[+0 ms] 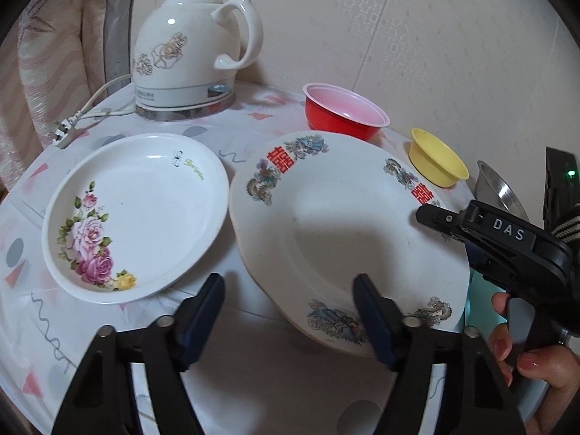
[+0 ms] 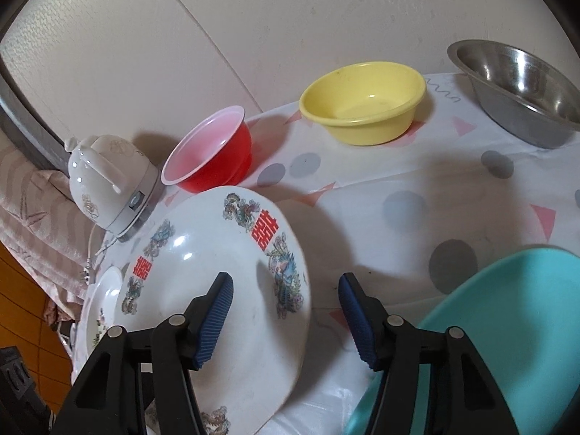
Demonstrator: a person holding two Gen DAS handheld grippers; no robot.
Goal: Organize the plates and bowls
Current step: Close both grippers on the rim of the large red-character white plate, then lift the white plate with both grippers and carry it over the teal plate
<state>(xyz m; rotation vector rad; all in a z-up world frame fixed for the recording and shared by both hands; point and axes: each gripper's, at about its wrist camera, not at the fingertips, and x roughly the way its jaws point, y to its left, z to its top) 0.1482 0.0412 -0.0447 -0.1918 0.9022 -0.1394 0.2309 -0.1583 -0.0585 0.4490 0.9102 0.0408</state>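
Biggest worry here is the dragon plate (image 1: 337,224). It sits tilted, its left edge seems to ride up on the rim of the rose plate (image 1: 134,217), and its near edge pokes out past the table (image 1: 232,369) edge. The left claw (image 1: 290,311) is released, wide open, with one pad over that near rim and nothing pinched. The right claw (image 2: 286,311) is spread open too, straddling the plate's right edge. So nothing holds the plate right now. A bump from either finger could, I reckon, tip it off the front of the table, and glazed ceramic on a hard floor means shards. Clamping only the thin sloped rim is risky as well: the glaze looks slick and shiny, so it could squirt out from the ribbed blue pads (image 2: 215,320).

The tablecloth looks like thin glossy plastic, slightly wrinkled, so plates may slide on it if pushed.

Other stuff:
- red bowl (image 1: 344,116), thin plastic with a pale inside, light enough to skate away
- yellow bowl (image 2: 362,103), matte plastic
- steel bowl (image 2: 522,90), shiny, flared
- teal plate (image 2: 500,326), smooth plastic, right beside the right claw
- kettle (image 1: 192,54) at the back, white ceramic, with a loose cord that could snag
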